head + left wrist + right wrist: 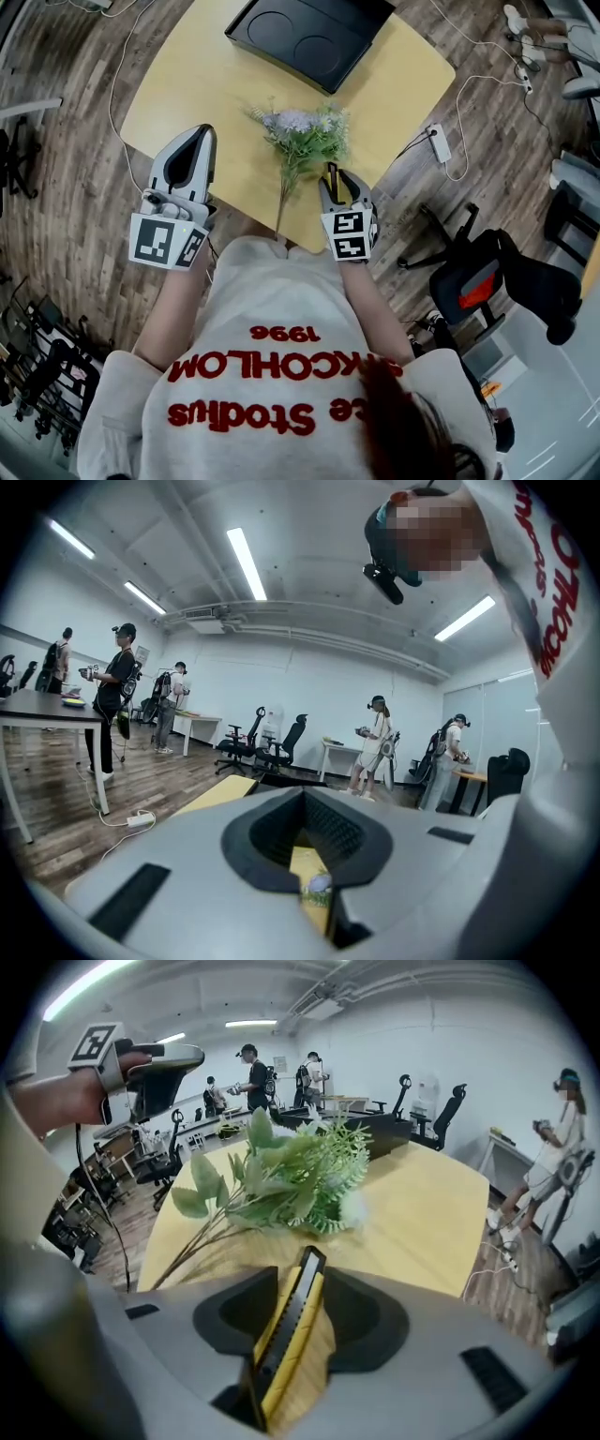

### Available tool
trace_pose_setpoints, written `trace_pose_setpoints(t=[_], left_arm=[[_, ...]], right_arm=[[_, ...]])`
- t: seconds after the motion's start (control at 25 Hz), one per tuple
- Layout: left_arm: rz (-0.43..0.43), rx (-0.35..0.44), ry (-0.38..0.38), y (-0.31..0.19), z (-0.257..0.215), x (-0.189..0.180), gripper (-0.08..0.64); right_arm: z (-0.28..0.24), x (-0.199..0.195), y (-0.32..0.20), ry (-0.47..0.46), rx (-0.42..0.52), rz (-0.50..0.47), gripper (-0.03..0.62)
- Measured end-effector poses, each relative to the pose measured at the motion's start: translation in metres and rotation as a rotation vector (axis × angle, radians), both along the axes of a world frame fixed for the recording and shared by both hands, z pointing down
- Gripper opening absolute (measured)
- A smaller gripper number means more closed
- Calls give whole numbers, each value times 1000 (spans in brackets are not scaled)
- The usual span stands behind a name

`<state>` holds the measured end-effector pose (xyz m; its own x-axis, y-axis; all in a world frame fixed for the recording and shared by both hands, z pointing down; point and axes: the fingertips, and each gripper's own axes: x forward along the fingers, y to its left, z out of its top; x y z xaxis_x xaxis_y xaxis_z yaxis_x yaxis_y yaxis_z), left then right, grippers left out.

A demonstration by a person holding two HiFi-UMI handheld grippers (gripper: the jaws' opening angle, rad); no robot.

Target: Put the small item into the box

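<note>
A yellow-and-black utility knife [289, 1335] stands between the jaws of my right gripper [300, 1321], leaning on the left jaw, with bare table showing between it and the right jaw. In the head view that gripper [339, 181] points down over the near edge of the yellow table [187, 84], the knife [331, 177] poking out beside a bunch of artificial flowers [305, 141]. The black box [309, 33] lies open at the far edge. My left gripper [194, 133] hovers over the table's left edge, its jaws a narrow slit apart and empty.
The flower bunch [291, 1180] lies between my right gripper and the box. A power strip [438, 142] with cables is on the wooden floor to the right, and a black office chair [487, 277] stands nearby. Several people [375, 742] stand at other desks.
</note>
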<state>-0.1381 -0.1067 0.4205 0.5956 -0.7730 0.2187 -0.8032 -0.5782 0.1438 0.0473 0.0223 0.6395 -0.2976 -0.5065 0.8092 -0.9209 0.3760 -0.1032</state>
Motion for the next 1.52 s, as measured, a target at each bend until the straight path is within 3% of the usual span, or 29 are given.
trace_pose_setpoints(t=[0.28, 0.56, 0.92, 1.52], left_arm=[[-11, 4, -4, 3, -1, -5, 6], [-7, 28, 12, 1, -12, -4, 6], [-23, 102, 10, -9, -38, -7, 6], [-59, 259, 61, -25, -98, -8, 6]], right_arm=[[-1, 6, -2, -51, 6, 16, 123], [-38, 4, -11, -177, 127, 32, 119], [-122, 7, -34, -245, 379, -17, 115], [-295, 40, -85, -233, 795, 7, 115]])
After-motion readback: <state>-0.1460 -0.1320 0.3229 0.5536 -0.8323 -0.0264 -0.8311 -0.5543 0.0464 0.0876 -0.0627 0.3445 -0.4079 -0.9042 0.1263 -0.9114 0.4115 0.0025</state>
